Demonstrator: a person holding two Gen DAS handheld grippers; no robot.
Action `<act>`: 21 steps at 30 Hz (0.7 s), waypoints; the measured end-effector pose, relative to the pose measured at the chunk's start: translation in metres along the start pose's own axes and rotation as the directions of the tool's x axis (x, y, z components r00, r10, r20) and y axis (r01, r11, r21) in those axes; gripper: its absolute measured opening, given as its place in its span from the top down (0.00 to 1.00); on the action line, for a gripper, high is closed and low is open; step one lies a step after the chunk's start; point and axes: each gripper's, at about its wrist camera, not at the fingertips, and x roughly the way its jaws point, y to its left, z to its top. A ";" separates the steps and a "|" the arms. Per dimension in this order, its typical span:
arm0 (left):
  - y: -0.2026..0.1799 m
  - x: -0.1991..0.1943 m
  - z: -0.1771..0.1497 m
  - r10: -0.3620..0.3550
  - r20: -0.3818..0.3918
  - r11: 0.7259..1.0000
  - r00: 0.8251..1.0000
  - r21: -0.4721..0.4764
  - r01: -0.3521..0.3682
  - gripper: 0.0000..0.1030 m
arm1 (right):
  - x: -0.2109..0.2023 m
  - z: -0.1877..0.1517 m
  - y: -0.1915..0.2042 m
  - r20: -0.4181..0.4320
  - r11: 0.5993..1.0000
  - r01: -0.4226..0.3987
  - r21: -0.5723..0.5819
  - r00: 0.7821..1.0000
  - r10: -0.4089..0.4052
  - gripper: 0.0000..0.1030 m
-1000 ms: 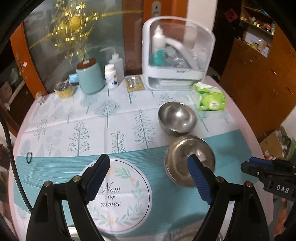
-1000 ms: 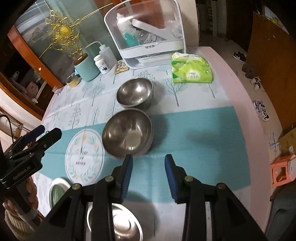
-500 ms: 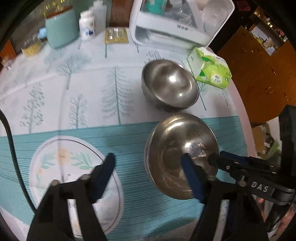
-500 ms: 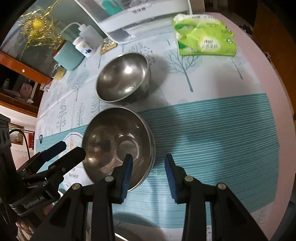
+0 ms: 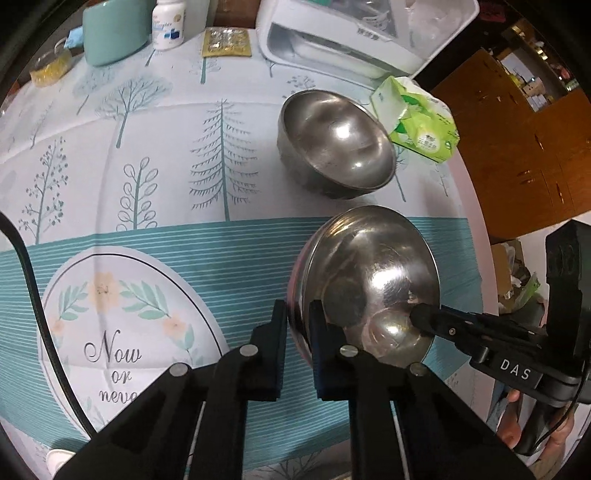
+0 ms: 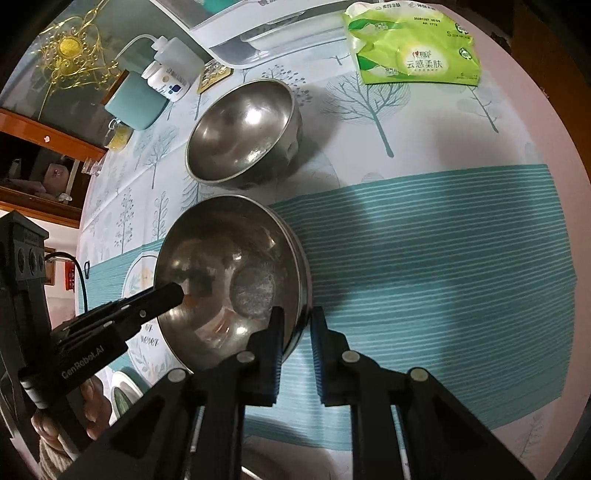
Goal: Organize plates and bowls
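Note:
Two steel bowls stand on the tree-print tablecloth. The near steel bowl point(image 5: 369, 280) point(image 6: 229, 258) sits on the teal stripes, and the far steel bowl point(image 5: 332, 144) point(image 6: 240, 133) stands just behind it. My left gripper point(image 5: 297, 325) points steeply down and is shut on the near bowl's left rim, one pad inside and one outside. My right gripper point(image 6: 297, 328) straddles the opposite rim; its jaws are closing with the rim pinched between the pads. In each wrist view the other gripper's tip shows: the left gripper point(image 6: 166, 295), the right gripper point(image 5: 421, 315).
A green tissue pack point(image 5: 417, 122) point(image 6: 413, 55) lies beside the far bowl. A white plastic box point(image 5: 351, 37), a teal canister point(image 5: 110, 29) and a pill bottle point(image 5: 168, 22) line the back. A white-rimmed plate point(image 6: 122, 391) lies near the front edge.
Both grippers have come down from above the table onto the near bowl. The left jaws went from wide open to shut on its rim; the right jaws narrowed onto the opposite rim.

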 end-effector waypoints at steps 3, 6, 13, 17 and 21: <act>-0.005 -0.008 -0.004 0.008 0.001 1.000 1.000 0.017 -0.008 0.91 | -0.006 -0.004 0.003 0.005 1.000 0.001 -0.007 1.000 -0.001 0.87; -0.006 -0.019 -0.010 0.004 -0.004 1.000 1.000 0.023 -0.004 0.91 | -0.016 -0.008 0.007 0.016 1.000 0.001 -0.019 1.000 0.000 0.87; -0.010 -0.050 -0.034 -0.014 0.014 0.999 1.000 0.048 0.013 0.90 | -0.046 -0.028 0.019 0.059 0.999 -0.016 -0.051 0.998 0.019 0.87; -0.015 -0.064 -0.059 -0.006 0.019 0.997 1.000 0.080 0.005 0.90 | -0.057 -0.050 0.024 0.076 0.998 -0.018 -0.065 0.997 0.023 0.87; -0.020 -0.072 -0.086 -0.004 0.012 0.996 1.000 0.093 0.003 0.90 | -0.063 -0.079 0.024 0.079 0.998 -0.017 -0.068 0.997 0.023 0.87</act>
